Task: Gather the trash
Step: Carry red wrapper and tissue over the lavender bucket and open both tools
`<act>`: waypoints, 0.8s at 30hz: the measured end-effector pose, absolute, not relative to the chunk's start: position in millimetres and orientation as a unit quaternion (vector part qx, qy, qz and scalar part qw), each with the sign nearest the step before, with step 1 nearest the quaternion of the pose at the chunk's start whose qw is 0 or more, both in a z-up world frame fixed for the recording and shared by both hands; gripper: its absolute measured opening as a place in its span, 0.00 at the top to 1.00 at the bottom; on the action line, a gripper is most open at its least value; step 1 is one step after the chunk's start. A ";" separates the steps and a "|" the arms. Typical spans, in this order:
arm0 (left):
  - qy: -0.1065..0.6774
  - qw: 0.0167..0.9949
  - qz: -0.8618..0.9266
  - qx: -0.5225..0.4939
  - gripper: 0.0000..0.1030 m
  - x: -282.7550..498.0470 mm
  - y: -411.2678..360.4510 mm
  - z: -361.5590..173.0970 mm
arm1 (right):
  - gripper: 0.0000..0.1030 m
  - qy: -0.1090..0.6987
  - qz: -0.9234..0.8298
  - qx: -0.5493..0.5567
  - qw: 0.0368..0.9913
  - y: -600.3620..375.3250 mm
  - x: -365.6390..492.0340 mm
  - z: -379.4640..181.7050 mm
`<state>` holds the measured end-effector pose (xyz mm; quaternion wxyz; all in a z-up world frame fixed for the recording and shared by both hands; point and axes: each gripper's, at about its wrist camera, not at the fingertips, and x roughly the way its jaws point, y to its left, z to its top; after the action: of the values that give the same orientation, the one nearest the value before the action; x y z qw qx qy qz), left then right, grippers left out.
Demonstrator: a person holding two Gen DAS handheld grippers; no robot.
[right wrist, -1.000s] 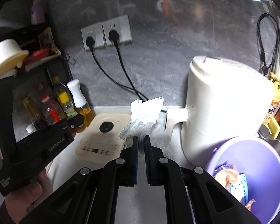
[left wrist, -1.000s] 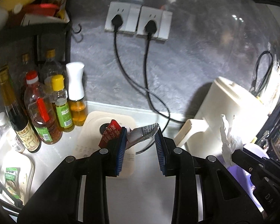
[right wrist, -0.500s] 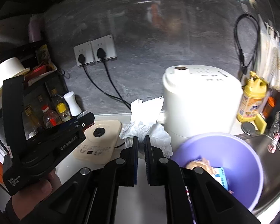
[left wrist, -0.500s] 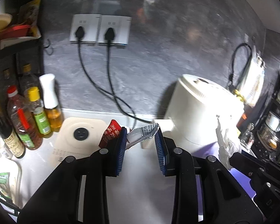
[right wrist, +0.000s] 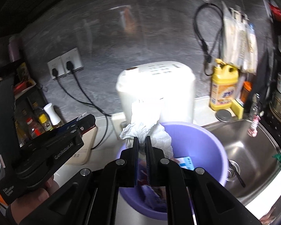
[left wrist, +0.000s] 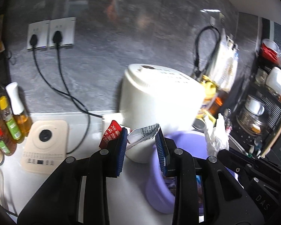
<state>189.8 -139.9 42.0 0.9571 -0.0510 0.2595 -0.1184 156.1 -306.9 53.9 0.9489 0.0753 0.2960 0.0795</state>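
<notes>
Grey stone-look wall, white countertop, steel sink at right. We see the left gripper clamped on a torn silver-and-red wrapper — beside the purple bucket. The right gripper pinches a crumpled tissue over the bucket's rim, its jaws just easing apart; the grip appears intact.
</notes>
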 end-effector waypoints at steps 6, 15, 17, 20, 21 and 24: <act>0.265 0.953 -0.140 -0.043 0.70 183.6 -162.0 37.6 | 0.58 0.286 0.049 0.096 0.952 -338.7 143.9 48.0; 0.278 0.945 -0.166 -0.039 0.70 181.4 -186.0 30.6 | 0.59 0.293 0.013 0.133 0.947 -378.0 127.0 33.5; 0.285 0.940 -0.184 -0.035 0.70 181.0 -194.1 27.7 | 0.59 0.294 0.009 0.135 0.946 -382.9 125.0 31.8; 0.295 0.933 -0.205 -0.028 0.43 179.3 -201.8 23.8 | 0.59 0.295 0.007 0.138 0.946 -387.8 123.4 30.4; 0.290 0.936 -0.199 -0.027 0.27 177.3 -201.1 24.1 | 0.59 0.295 0.007 0.139 0.945 -388.7 122.6 30.0; 0.284 0.941 -0.180 -0.031 0.22 176.3 -192.0 26.3 | 0.59 0.296 0.014 0.140 0.945 -388.3 121.7 29.6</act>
<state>176.3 -192.0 26.3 0.9414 -0.0313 0.2835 -0.1800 121.7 -388.3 29.6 0.9449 0.1399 0.2957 0.0138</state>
